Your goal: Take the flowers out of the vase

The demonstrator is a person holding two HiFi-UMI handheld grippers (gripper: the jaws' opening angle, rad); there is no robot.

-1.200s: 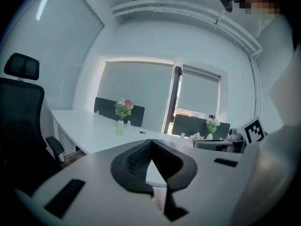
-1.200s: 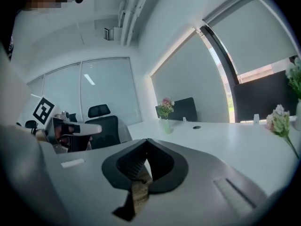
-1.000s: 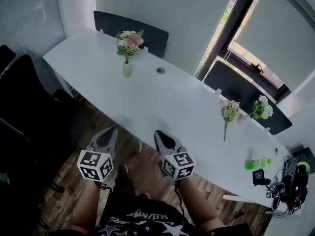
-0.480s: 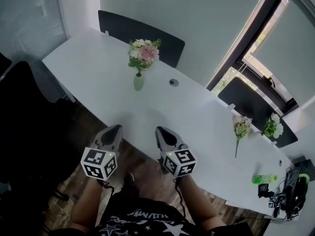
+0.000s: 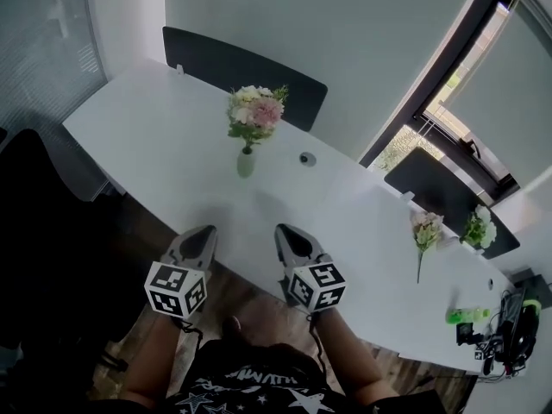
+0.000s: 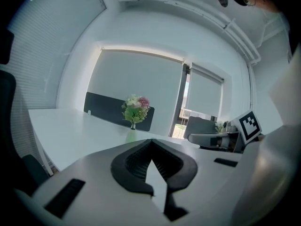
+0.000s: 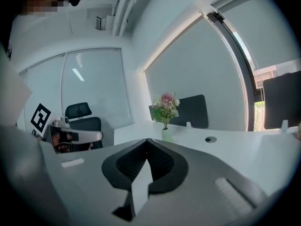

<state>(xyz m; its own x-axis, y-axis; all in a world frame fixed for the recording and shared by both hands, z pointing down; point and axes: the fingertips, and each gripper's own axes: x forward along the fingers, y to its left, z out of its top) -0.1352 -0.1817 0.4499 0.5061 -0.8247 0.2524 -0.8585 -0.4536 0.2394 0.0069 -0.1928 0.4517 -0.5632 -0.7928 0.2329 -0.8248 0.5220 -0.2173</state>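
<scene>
A bunch of pink, white and green flowers [image 5: 254,116] stands upright in a small pale green vase [image 5: 247,163] on the long white table [image 5: 164,136]. The bunch also shows far ahead as flowers [image 6: 135,110] in the left gripper view and flowers [image 7: 164,108] in the right gripper view. My left gripper [image 5: 202,234] and right gripper [image 5: 285,234] hover at the table's near edge, well short of the vase. Both are shut with nothing between the jaws.
A dark chair [image 5: 246,70] stands behind the vase. A round cable port [image 5: 307,158] sits right of the vase. Further right lie a loose flower bunch [image 5: 424,235], another bouquet [image 5: 479,228], a green bottle [image 5: 467,315] and tangled cables [image 5: 504,343].
The view has shifted left along the table, and the vase with flowers now sits nearer the middle ahead of both grippers. The grippers stay shut and side by side.
</scene>
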